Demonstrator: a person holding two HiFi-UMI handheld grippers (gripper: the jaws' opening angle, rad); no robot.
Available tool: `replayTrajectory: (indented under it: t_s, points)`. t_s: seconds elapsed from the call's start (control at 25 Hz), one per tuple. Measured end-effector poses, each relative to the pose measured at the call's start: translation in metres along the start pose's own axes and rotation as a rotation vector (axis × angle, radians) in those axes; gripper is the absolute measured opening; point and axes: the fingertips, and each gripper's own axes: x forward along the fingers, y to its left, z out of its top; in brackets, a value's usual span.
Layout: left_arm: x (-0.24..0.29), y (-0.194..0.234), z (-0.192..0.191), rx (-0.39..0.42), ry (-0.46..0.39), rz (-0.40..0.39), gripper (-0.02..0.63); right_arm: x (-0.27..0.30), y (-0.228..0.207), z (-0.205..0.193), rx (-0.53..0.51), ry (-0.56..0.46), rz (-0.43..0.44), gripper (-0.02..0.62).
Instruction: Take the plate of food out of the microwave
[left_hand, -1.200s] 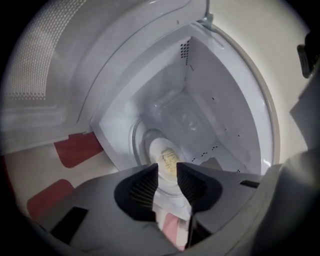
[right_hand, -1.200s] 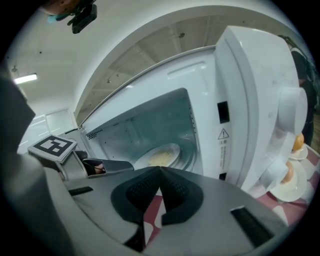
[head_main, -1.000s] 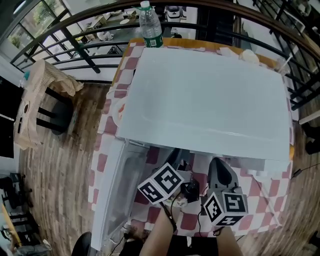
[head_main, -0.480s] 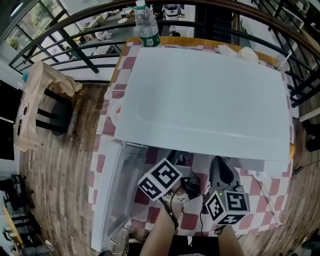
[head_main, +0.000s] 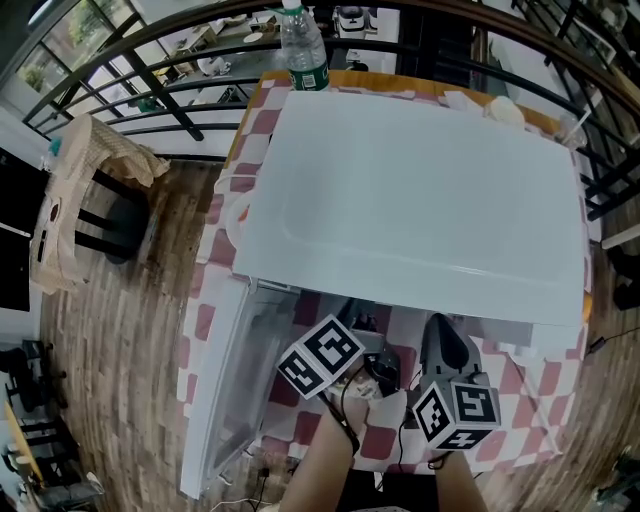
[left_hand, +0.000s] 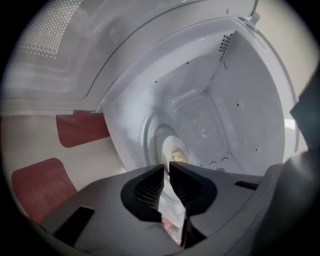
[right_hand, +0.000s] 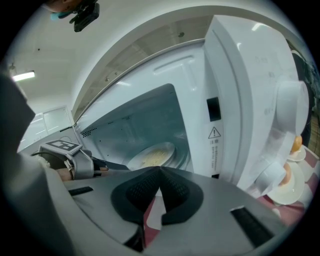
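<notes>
Now our left gripper (left_hand: 168, 167), turned to pinch a thin rim, has just been closing its jaws onto the plate of food (left_hand: 179, 155) inside the microwave (head_main: 420, 200). We hold the right gripper (right_hand: 160, 172) outside, jaws together, empty.

Even daylight, fisheye-bent edges with dark corners; bright microwave (left_hand: 210, 115) cavity, plate (left_hand: 170, 147) softly blurred.
</notes>
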Motion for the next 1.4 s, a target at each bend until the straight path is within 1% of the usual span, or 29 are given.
replayTrajectory:
  t_s: [0.32,0.56,0.8,0.92,1.0,1.04,1.12,1.4]
  points:
    - [-0.003,0.002,-0.002,-0.044,-0.015,-0.026,0.051,-0.003,-0.001,-0.003,0.006,0.004,0.005,-0.006]
    - [-0.028,0.002,-0.011,-0.060,-0.019,-0.042,0.048,-0.006,0.001,-0.003,0.008,0.006,0.015,-0.006]
    - [-0.045,0.011,-0.017,-0.090,-0.034,-0.037,0.050,-0.010,0.006,-0.006,0.009,0.008,0.028,-0.006]
    - [-0.047,0.013,-0.019,-0.090,-0.035,-0.032,0.071,-0.013,0.009,-0.008,0.011,0.009,0.035,-0.006]
    - [-0.048,0.012,-0.020,-0.094,-0.039,-0.047,0.087,-0.016,0.009,-0.009,0.013,0.009,0.037,-0.006]
    - [-0.049,0.011,-0.019,-0.095,-0.045,-0.056,0.137,-0.017,0.009,-0.010,0.014,0.008,0.037,-0.006]
    - [-0.050,0.010,-0.016,-0.096,-0.056,-0.066,0.195,-0.018,0.008,-0.011,0.017,0.007,0.036,-0.006]
    - [-0.038,0.016,-0.016,-0.114,-0.051,-0.056,0.202,-0.027,0.005,-0.014,0.035,0.005,0.024,-0.006]
